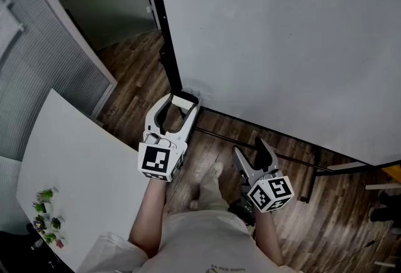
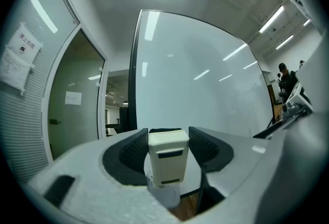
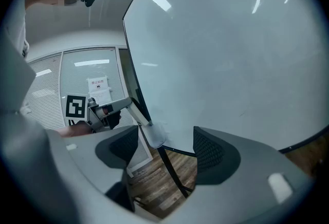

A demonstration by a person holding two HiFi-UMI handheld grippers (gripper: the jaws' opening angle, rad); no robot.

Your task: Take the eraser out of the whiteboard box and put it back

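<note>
Left gripper [image 1: 182, 101] clamps the cream eraser [image 2: 167, 159] just above the box [image 3: 157, 134] at the whiteboard's [image 1: 282, 34] lower corner. The right gripper [image 1: 252, 151] stands open, empty.

The eraser [image 2: 167, 159] is a cream block with a dark pad on its far side. It stands upright, pinched in the jaws of the left gripper [image 2: 168, 142], just above the small white box [image 3: 157, 134] at the whiteboard's [image 3: 231, 53] bottom left corner.
</note>
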